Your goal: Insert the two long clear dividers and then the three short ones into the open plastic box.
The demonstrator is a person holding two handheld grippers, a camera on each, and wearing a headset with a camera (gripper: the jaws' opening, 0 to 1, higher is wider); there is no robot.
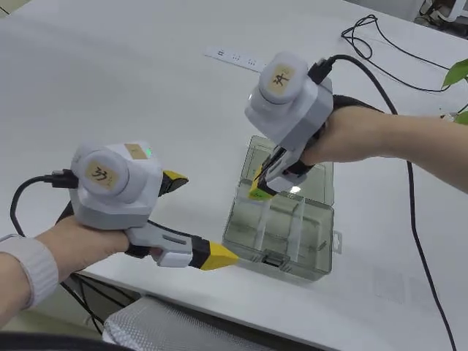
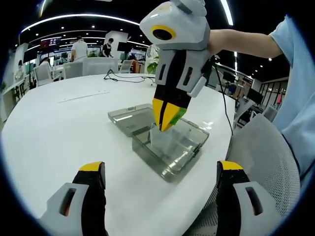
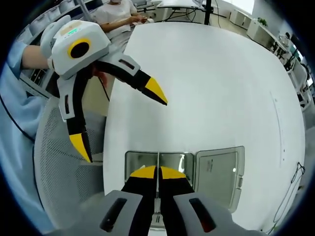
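Observation:
The clear plastic box (image 1: 319,265) lies open near the table's front edge, its lid (image 1: 322,178) flat behind it. Upright clear dividers (image 1: 295,228) stand inside. My right gripper (image 1: 259,190) points down into the box, shut on a thin clear divider (image 2: 165,140) whose edge (image 3: 157,164) shows between the closed yellow tips (image 3: 157,172). In the left gripper view the right gripper (image 2: 166,120) holds that piece low in the box (image 2: 184,156). My left gripper (image 1: 197,217) hovers left of the box, open and holding nothing; its wide-apart jaws (image 2: 160,169) face the box.
A white power strip (image 1: 235,57) lies far back on the white table (image 1: 110,88). Black cables (image 1: 380,51) run at the back right beside green leaves (image 1: 457,73). A grey mesh chair (image 1: 168,322) sits below the front edge. People sit at distant tables (image 2: 78,49).

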